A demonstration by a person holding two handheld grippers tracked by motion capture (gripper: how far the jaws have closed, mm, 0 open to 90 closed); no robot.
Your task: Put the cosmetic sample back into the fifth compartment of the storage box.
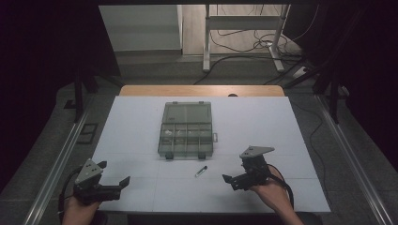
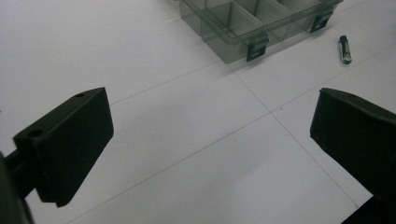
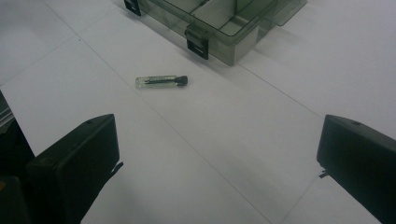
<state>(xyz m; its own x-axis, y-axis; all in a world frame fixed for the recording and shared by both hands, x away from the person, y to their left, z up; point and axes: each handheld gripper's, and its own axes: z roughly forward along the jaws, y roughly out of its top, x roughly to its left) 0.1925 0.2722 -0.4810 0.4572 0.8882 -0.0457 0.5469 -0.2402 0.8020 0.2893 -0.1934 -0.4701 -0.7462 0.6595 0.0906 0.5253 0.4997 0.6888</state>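
Note:
A smoky clear compartment box (image 1: pixel 187 131) lies at the table's middle with its lid folded back and small pieces in some cells. A small clear vial with a dark cap (image 1: pixel 201 171) lies just in front of the box. My left gripper (image 1: pixel 113 173) is open and holds nothing, near the front left corner. My right gripper (image 1: pixel 236 167) is open too, a short way right of the vial. The left gripper view has the box (image 2: pixel 261 23) and vial (image 2: pixel 344 49) far ahead of its gripper (image 2: pixel 210 140). In the right gripper view the vial (image 3: pixel 161 81) lies ahead of the gripper (image 3: pixel 217 163), near the box (image 3: pixel 224 23).
A white board (image 1: pixel 141 122) covers the table, with a wooden strip (image 1: pixel 202 90) along its far edge. Metal rails (image 1: pixel 61 159) run along both sides. Beyond the table stand a desk frame (image 1: pixel 244 28) and loose cables on the floor.

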